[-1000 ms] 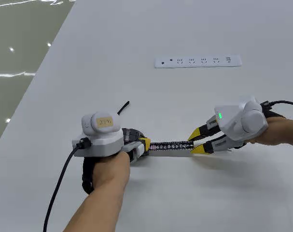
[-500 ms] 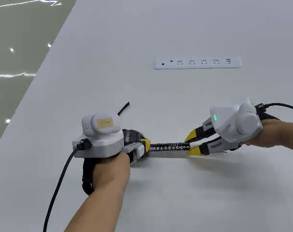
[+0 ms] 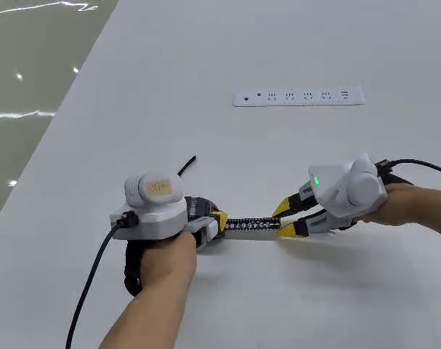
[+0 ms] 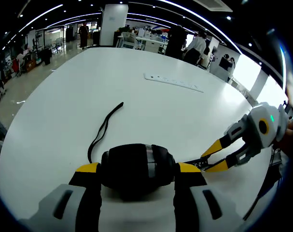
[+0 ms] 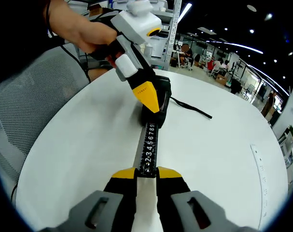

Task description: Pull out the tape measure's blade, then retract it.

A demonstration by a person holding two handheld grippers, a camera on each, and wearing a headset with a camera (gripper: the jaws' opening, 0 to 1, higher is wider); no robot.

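- The left gripper (image 4: pixel 138 170) is clamped on the tape measure (image 4: pixel 135 155) — its two yellow-tipped jaws press against opposite sides of the rounded black case, which fills the gap between them.
- The case sits low over the white table (image 3: pixel 205 87), near the table's front edge in the head view; I cannot tell whether it touches the surface.
- The blade (image 5: pixel 147 145) is drawn out of the case in a short straight run, its black face with white numerals turned up in the right gripper view.
- The right gripper (image 5: pixel 146 173) grips the free end of the blade: its jaws are drawn in on either side of the strip, with the strip between the yellow tips.
- In the head view the two grippers face each other, left and right of the blade — each held in a hand.
- A thin black strap (image 4: pixel 105 124) lies curved on the table beyond the case.
- A white power strip (image 3: pixel 298 96) lies flat farther back on the table, well apart from the grippers.
- A dark cable (image 3: pixel 89 282) hangs from the rear of the left gripper toward the bottom of the head view.
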